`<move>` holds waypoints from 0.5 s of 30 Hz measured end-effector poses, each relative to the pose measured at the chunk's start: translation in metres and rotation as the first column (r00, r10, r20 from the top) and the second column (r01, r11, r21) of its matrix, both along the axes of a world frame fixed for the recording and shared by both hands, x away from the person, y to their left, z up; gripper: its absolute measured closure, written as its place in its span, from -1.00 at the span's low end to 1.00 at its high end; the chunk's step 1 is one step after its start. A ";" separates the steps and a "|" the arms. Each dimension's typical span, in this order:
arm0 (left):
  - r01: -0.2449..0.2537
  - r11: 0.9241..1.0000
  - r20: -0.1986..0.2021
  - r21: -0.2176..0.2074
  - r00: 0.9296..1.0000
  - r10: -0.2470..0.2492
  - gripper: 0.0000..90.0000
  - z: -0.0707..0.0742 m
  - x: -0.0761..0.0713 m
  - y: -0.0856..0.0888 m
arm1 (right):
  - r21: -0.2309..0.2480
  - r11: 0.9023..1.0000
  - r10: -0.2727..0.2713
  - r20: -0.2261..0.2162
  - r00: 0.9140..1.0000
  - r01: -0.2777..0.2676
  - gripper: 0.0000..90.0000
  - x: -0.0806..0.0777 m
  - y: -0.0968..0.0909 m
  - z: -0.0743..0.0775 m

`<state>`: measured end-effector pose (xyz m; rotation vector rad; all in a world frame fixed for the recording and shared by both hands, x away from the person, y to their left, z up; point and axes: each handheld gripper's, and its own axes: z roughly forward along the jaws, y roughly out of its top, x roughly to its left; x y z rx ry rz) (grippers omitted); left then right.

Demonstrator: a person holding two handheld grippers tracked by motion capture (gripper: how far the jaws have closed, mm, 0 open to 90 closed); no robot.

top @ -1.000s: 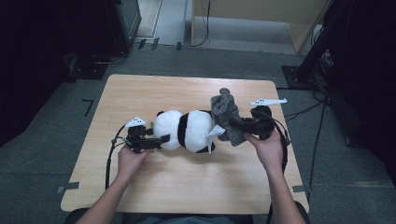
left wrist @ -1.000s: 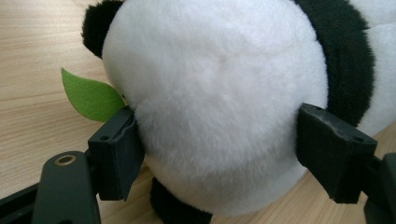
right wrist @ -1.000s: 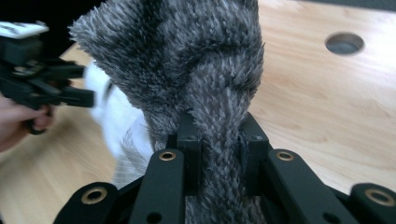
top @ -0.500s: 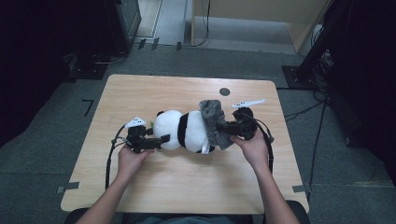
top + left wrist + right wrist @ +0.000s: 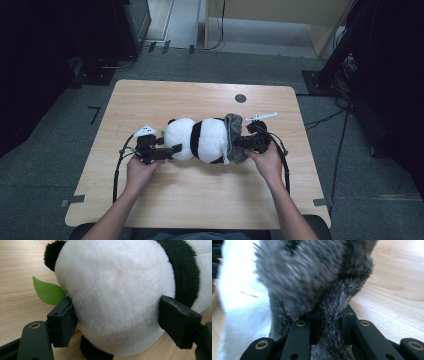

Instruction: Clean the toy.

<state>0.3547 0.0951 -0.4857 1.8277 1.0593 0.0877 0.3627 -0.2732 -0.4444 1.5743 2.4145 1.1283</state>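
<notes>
Even overhead light is falling on the pale wooden table [image 5: 200, 200] in the high view, while the floor and the corners around it are sinking into near black, and shadows under the forearms are staying faint. In the left gripper view the white plush of the panda toy [image 5: 117, 297] is showing sharp and softly lit. In the right gripper view the grey furry cloth [image 5: 312, 277] is smearing with motion blur, and the white plush at its left is blowing out
</notes>
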 end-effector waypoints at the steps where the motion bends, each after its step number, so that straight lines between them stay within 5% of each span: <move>1: 0.000 1.000 0.000 0.000 1.000 0.000 -0.53 0.000 0.000 0.000 | -0.001 1.000 -0.002 -0.006 1.000 0.002 0.68 0.001 0.001 -0.003; 15: 0.005 1.000 0.004 -0.002 1.000 -0.005 -0.54 -0.001 0.000 0.001 | -0.066 0.997 -0.032 -0.064 0.997 0.028 0.66 0.015 -0.005 -0.033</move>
